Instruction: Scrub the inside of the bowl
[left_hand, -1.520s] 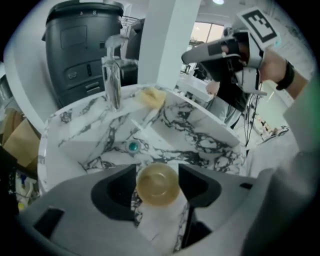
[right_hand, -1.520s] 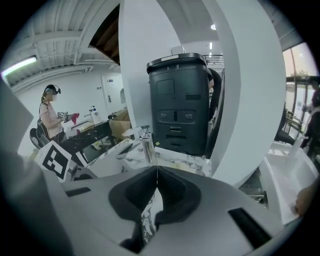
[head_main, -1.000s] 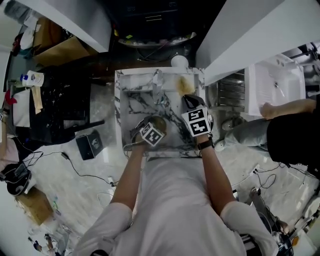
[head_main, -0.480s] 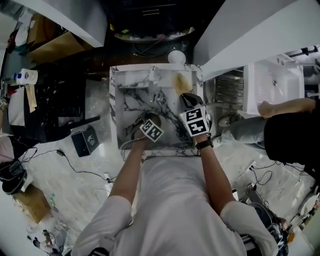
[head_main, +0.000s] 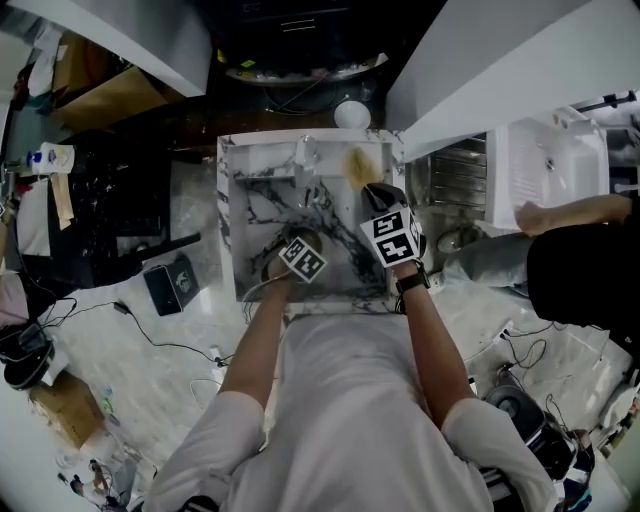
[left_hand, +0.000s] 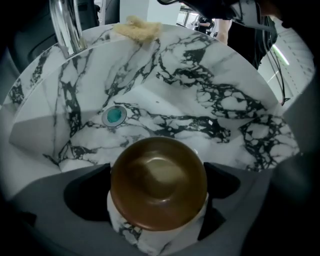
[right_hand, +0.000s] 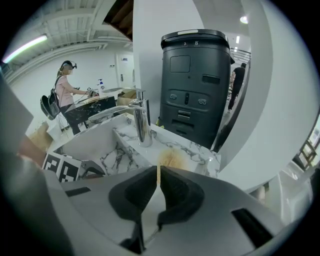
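Observation:
A glossy brown bowl (left_hand: 159, 182) rests on the near slope of the marble sink (left_hand: 200, 100), its inside facing the left gripper view. My left gripper (left_hand: 159, 186) is open as wide as it goes, one jaw on each side of the bowl. In the head view the left gripper (head_main: 296, 243) hangs over the bowl (head_main: 308, 236) at the sink's front. My right gripper (right_hand: 157, 172) is shut and empty. It is raised over the sink's right side (head_main: 370, 192) and points toward a yellow sponge (right_hand: 172, 159) on the back rim.
A chrome faucet (right_hand: 142, 122) stands on the back rim left of the sponge (head_main: 355, 162). A teal drain (left_hand: 115, 115) lies in the basin. A dark grey bin (right_hand: 197, 85) stands behind the sink. A person (head_main: 580, 260) is at the right, another (right_hand: 65, 95) far off.
Both grippers stay over the sink almost where they were; the head view has shifted a little. The bowl remains under the left gripper.

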